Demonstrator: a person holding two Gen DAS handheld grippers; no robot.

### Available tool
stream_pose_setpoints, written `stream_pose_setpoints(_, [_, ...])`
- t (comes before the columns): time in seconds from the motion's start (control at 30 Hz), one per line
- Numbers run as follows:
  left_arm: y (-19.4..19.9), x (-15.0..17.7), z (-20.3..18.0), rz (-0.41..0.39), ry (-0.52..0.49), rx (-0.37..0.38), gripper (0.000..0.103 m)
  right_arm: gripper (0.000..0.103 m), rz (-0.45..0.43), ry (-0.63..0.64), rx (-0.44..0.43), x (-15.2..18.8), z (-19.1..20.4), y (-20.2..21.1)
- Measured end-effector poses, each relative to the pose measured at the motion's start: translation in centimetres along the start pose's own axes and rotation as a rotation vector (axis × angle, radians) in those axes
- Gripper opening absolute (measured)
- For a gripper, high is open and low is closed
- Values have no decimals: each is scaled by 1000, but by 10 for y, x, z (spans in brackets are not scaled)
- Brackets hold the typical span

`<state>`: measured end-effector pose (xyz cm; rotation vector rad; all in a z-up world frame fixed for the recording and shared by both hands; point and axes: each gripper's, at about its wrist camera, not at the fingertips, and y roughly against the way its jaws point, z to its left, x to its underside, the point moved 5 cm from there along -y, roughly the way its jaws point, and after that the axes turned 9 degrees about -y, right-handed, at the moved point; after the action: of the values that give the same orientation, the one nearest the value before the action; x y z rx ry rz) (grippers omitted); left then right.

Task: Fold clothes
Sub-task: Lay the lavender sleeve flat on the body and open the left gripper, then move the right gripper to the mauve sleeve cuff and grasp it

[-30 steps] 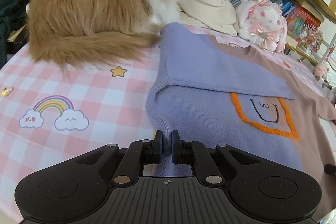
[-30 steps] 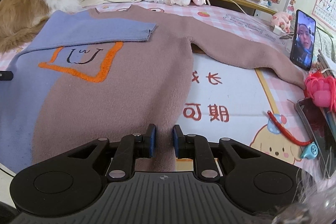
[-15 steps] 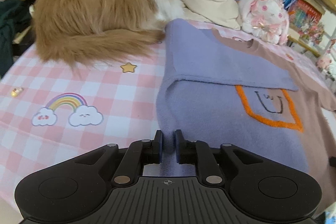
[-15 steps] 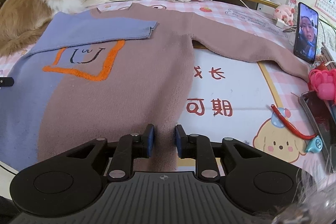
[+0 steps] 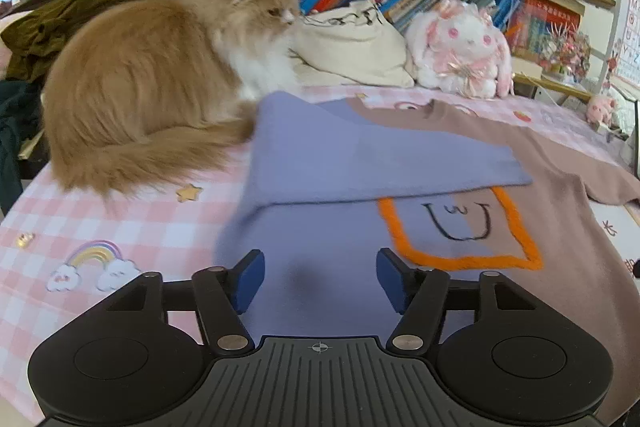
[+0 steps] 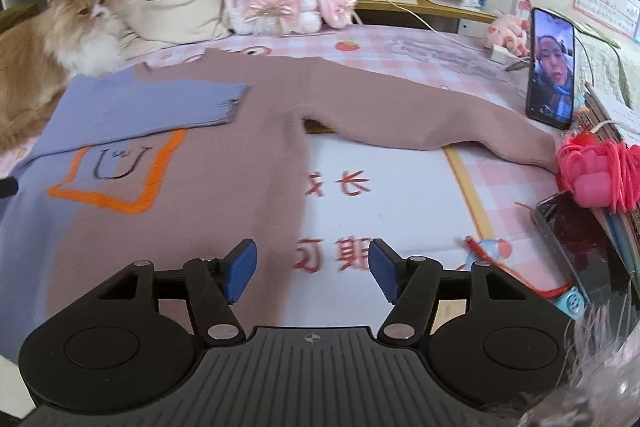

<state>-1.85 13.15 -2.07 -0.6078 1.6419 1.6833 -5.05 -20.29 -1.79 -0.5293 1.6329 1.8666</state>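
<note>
Both tongs sprang wide since earlier | left tongs (image 5: pixel 318 281), right tongs (image 6: pixel 310 271) empty above sweater (image 6: pixel 208 167)

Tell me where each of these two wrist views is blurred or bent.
Left wrist view: motion blur smears the cat and sweater; the left gripper stays crisp; shelves bow from the fisheye. Right wrist view: sharper, slight smear on the red mat lettering near the right gripper; edges curve.
</note>
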Motion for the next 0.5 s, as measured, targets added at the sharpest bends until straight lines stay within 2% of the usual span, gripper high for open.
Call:
stream_pose_setpoints(0.13, [-2, 0, -20, 23, 7, -13, 65, 60, 7, -29, 3, -14, -26, -12])
stream_pose_setpoints(0.2, [-3, 1, -30, 34, 11, -20, 69, 61, 7, -40, 5, -24, -38, -19])
stream_pose_setpoints(0.33, [-4, 2, -46, 60, 35, -49, 69, 66, 9, -60, 13, -43, -63, -35])
stream_pose_setpoints(0.5, [-6, 5, -66, 101, 62, -101, 69, 66, 28, -137, -29, -57, -92, -51])
